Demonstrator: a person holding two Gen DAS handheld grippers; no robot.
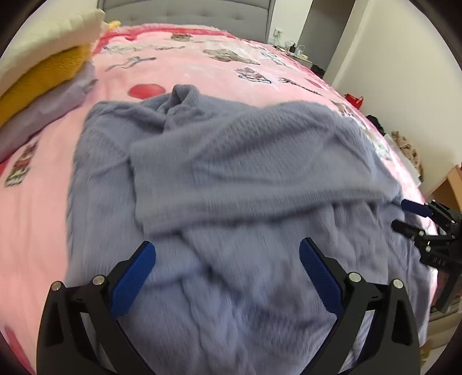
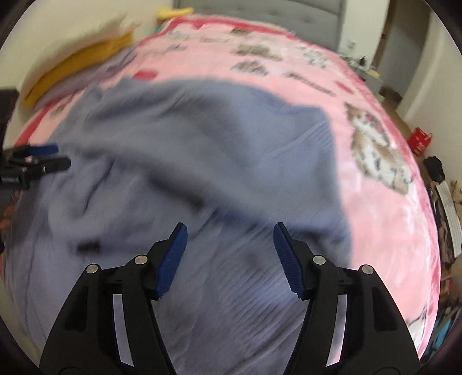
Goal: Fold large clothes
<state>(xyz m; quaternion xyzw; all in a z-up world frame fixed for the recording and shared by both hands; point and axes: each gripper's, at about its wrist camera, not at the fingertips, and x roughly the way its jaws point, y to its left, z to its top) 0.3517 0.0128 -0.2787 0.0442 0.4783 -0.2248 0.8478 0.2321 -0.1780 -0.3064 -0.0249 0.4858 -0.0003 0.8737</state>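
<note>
A large grey-blue knit sweater [image 1: 231, 161] lies spread on a pink printed blanket [image 1: 179, 66], partly folded over itself, with a crumpled neck or sleeve end at its far side. My left gripper [image 1: 228, 256] hangs above the near part of the sweater, its blue pads wide apart and nothing between them. In the left wrist view my right gripper [image 1: 402, 215] shows at the sweater's right edge. The right wrist view, blurred, has my right gripper [image 2: 230, 235] open above the sweater [image 2: 187, 150], and my left gripper [image 2: 62, 157] at the far left.
A stack of folded clothes, cream, mustard [image 1: 40, 78] and lilac, lies on the bed's left side. A grey headboard [image 1: 187, 11] stands behind. Beyond the bed's right edge, on the floor, are a red bag [image 2: 420, 140] and dark clutter.
</note>
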